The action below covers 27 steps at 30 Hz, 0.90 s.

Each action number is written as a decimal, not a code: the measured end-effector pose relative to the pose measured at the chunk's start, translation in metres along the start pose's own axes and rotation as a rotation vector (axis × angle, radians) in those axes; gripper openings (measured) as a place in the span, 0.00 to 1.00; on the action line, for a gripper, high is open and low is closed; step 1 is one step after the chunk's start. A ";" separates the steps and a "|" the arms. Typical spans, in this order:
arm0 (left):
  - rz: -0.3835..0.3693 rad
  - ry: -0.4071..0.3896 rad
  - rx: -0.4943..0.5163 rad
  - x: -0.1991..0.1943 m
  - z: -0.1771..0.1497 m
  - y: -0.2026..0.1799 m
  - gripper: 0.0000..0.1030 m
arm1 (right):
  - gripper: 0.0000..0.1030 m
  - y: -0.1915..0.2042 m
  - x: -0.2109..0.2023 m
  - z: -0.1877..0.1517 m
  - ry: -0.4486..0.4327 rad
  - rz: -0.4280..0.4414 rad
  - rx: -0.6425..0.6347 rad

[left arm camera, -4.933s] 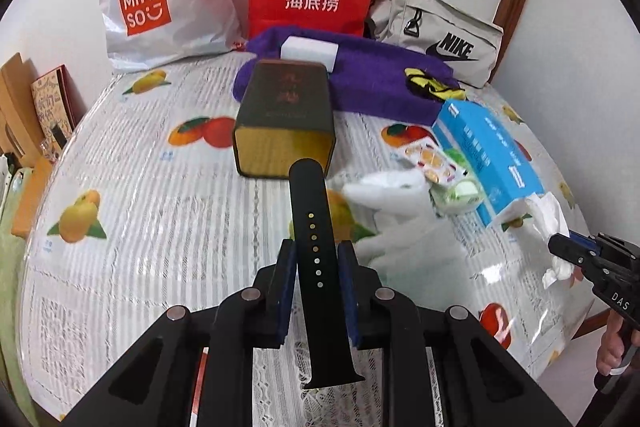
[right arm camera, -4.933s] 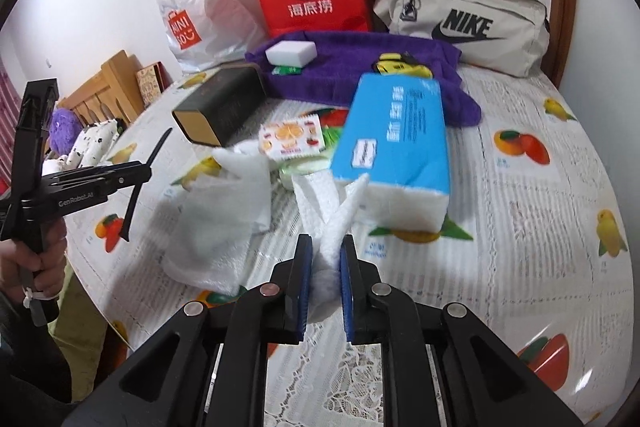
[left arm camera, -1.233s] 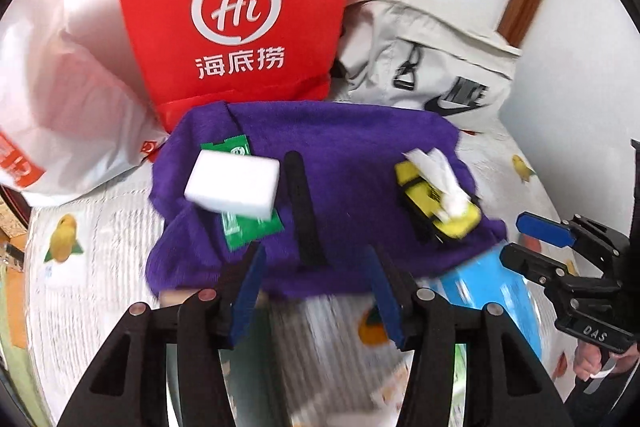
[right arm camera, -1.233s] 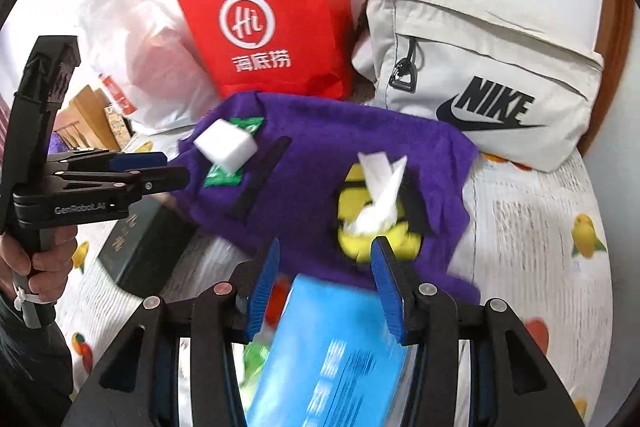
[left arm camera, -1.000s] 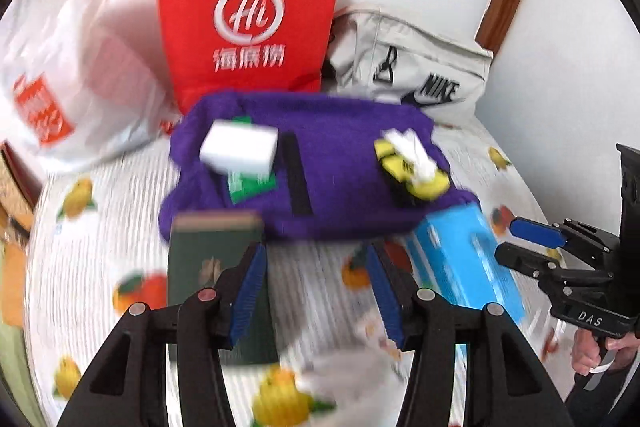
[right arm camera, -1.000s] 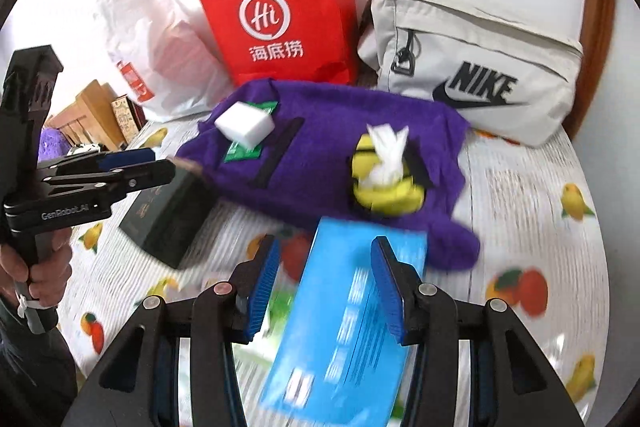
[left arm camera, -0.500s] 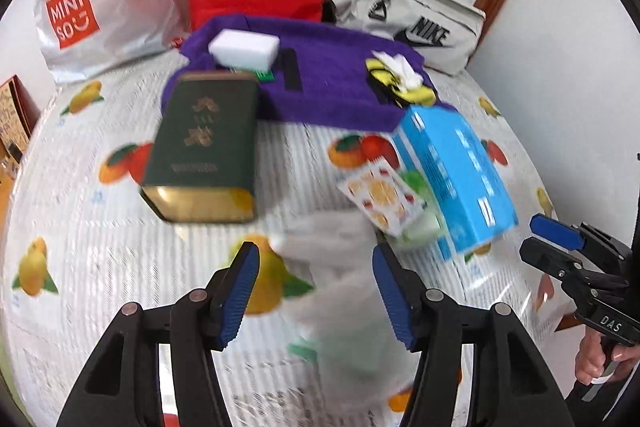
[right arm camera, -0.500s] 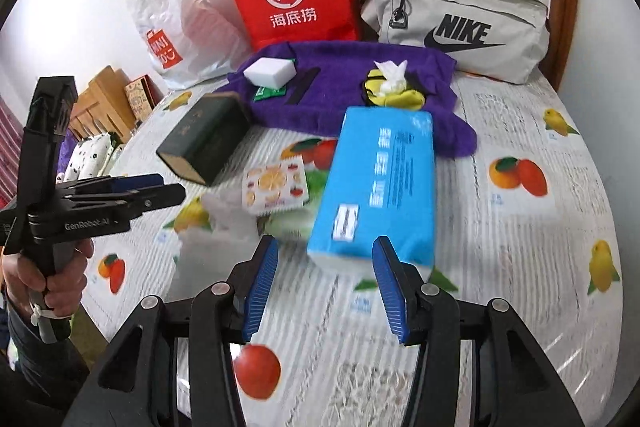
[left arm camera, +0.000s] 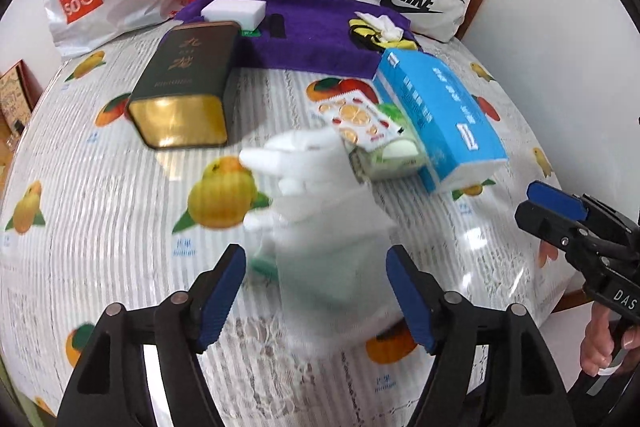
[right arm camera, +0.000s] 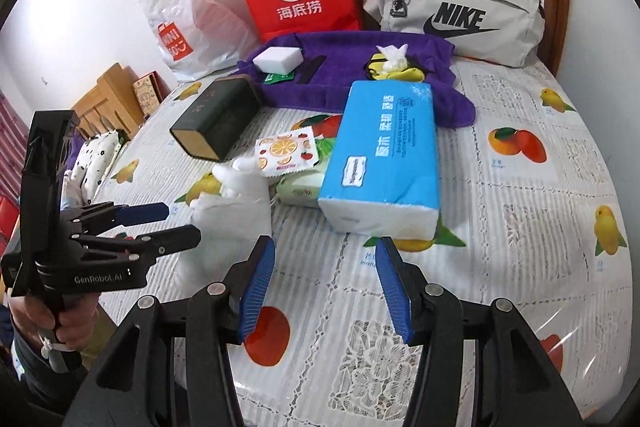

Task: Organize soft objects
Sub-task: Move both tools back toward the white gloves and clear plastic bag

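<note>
Since the earlier frames both tools are sitting back over the near part of the worktop point(right arm camera: 520, 195), no longer over the purple towel point(right arm camera: 352, 67) at the top centre. The black strap point(right arm camera: 310, 69) and the crumpled tissue point(right arm camera: 394, 57) are now lying on that towel instead of being gripped. The left tool point(left arm camera: 316, 291) has just been opening its jaws and is standing wide, pressing on nothing. The right tool point(right arm camera: 326, 287) is also standing apart and empty, over bare patterned cloth.

The white tissue pile point(left arm camera: 320, 211) is looking soft, crumpled and blurred, spreading across the lower centre of the left view. It is lying on the worktop just ahead of the left tool, in line with its gap. Beside it, to the right, the blue tissue pack point(right arm camera: 384, 155) is lying flat, with small packets point(right arm camera: 286, 149) tucked against its left edge.
</note>
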<state>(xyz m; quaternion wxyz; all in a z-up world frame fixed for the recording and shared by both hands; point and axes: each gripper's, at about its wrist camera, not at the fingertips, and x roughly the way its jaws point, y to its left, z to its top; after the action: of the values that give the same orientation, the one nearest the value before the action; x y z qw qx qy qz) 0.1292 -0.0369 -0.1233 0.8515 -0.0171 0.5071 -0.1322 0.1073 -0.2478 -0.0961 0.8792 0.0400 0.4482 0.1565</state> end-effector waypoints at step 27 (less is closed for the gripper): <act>0.003 -0.019 -0.039 0.019 -0.027 -0.015 0.15 | 0.52 -0.007 0.020 -0.037 0.075 -0.005 0.001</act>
<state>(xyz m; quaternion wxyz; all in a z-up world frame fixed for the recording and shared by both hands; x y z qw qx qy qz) 0.1112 -0.0529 -0.1503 0.8561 -0.0343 0.5014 -0.1207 0.0904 -0.2508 -0.1344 0.8622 0.0336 0.4809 0.1553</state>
